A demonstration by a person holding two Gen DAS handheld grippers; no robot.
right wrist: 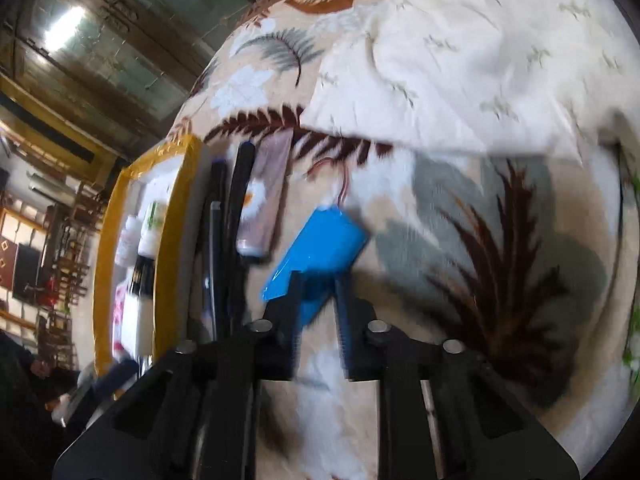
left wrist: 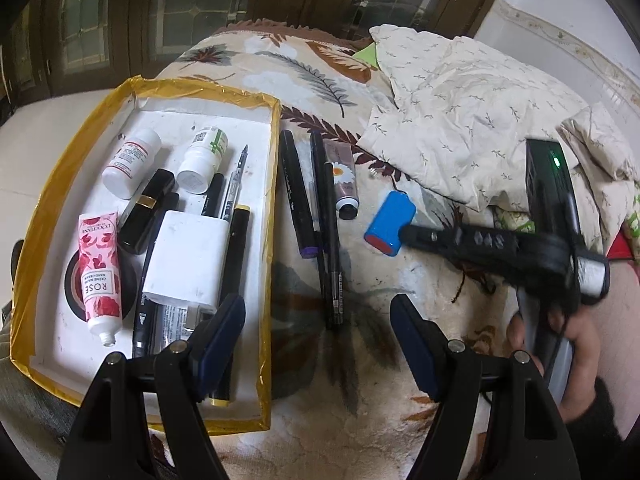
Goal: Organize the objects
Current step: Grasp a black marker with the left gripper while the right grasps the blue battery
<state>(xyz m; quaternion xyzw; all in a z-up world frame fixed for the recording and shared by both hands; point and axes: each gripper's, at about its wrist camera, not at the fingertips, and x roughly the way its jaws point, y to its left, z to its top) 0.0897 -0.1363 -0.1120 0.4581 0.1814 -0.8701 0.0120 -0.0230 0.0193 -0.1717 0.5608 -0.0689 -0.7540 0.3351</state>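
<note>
A white tray with a yellow taped rim (left wrist: pixel 200 92) lies at the left and holds bottles, a lipstick, a rose hand-cream tube (left wrist: pixel 98 268), a white charger (left wrist: pixel 184 256) and pens. My left gripper (left wrist: pixel 316 320) is open and empty, its left finger over the tray's right edge. Black pens (left wrist: pixel 330 240) and a daisy tube (left wrist: pixel 344 176) lie on the blanket beside the tray. My right gripper (right wrist: pixel 318 280) is shut on a blue battery pack (right wrist: pixel 320 248), which also shows in the left wrist view (left wrist: pixel 390 226).
A floral blanket (left wrist: pixel 360 360) covers the surface. A crumpled cream cloth (left wrist: pixel 460 120) lies at the back right. A black device with a green light (left wrist: pixel 552 176) sits at the right. Dark wooden glass doors stand behind.
</note>
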